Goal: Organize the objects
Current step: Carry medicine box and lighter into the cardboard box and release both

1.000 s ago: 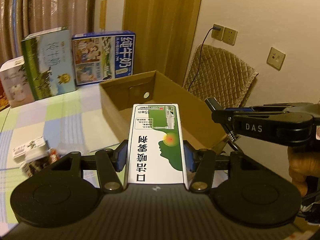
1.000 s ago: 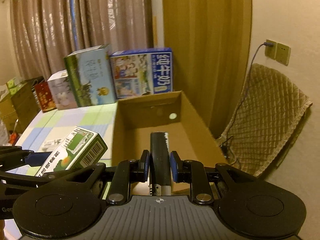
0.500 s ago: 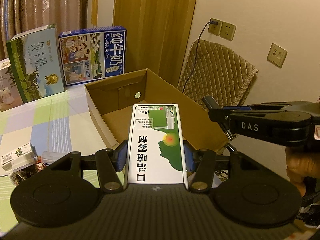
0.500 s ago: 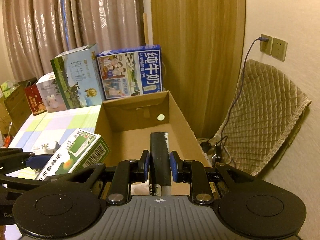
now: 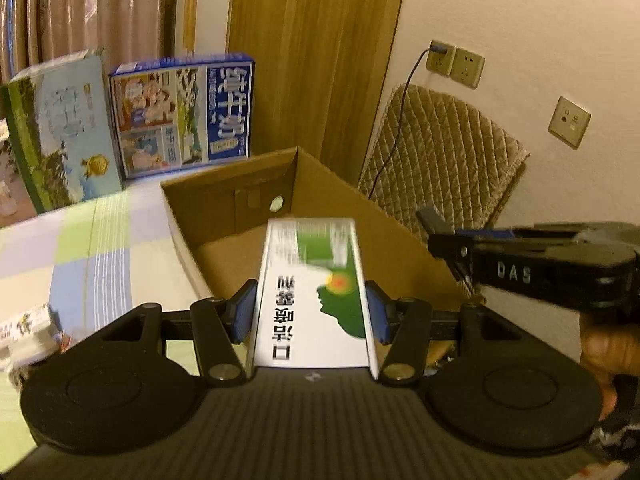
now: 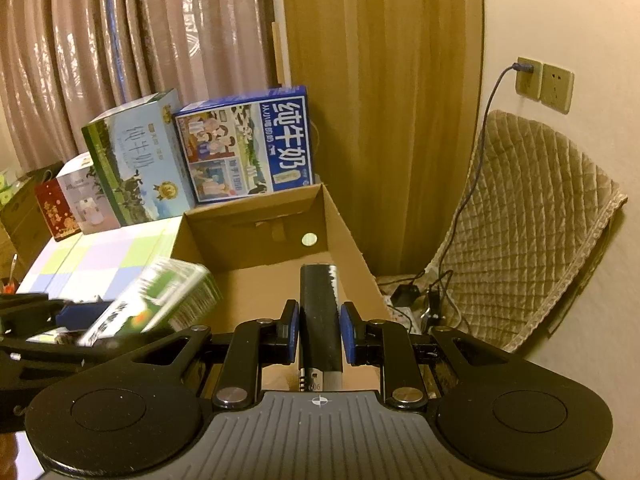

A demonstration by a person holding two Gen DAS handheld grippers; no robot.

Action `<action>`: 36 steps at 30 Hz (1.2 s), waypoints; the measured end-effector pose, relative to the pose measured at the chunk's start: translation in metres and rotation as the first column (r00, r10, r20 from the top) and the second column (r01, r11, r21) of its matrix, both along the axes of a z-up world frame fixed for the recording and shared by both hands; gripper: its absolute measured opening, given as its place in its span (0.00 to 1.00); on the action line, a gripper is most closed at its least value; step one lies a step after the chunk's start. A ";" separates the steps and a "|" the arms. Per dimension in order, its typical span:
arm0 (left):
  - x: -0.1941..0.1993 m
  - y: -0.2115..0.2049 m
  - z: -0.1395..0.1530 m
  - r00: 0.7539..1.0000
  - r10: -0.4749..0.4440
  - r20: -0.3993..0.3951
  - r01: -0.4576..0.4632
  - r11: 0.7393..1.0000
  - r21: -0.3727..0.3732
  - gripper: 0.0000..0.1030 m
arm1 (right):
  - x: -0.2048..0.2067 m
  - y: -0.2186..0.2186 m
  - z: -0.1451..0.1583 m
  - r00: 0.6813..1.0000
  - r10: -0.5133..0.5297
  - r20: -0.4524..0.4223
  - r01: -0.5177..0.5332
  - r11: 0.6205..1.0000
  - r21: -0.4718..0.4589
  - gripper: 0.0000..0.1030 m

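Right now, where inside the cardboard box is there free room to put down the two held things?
The cardboard box floor looks bare from its far wall, with the round hole, toward the near edge. The near floor is hidden behind the green-white carton and the dark slim object.

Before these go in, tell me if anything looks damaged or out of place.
Nothing stands out. The cardboard box looks intact and empty; the medicine box and dark slim object sit squarely in their tools.

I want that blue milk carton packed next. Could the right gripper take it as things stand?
Probably not: the right gripper is shut on a dark slim object, and the open cardboard box stands between it and the blue milk carton.
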State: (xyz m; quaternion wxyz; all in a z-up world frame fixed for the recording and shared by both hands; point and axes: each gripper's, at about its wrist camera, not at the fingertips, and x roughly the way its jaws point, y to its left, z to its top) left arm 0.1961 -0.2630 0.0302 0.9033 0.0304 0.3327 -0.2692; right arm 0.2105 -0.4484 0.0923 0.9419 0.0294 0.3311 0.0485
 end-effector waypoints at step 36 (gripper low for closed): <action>-0.021 0.078 -0.012 0.987 0.160 -0.017 -0.160 0.987 -0.022 0.66 | -0.006 0.004 -0.006 1.000 0.018 0.006 -0.019 0.987 0.157 0.36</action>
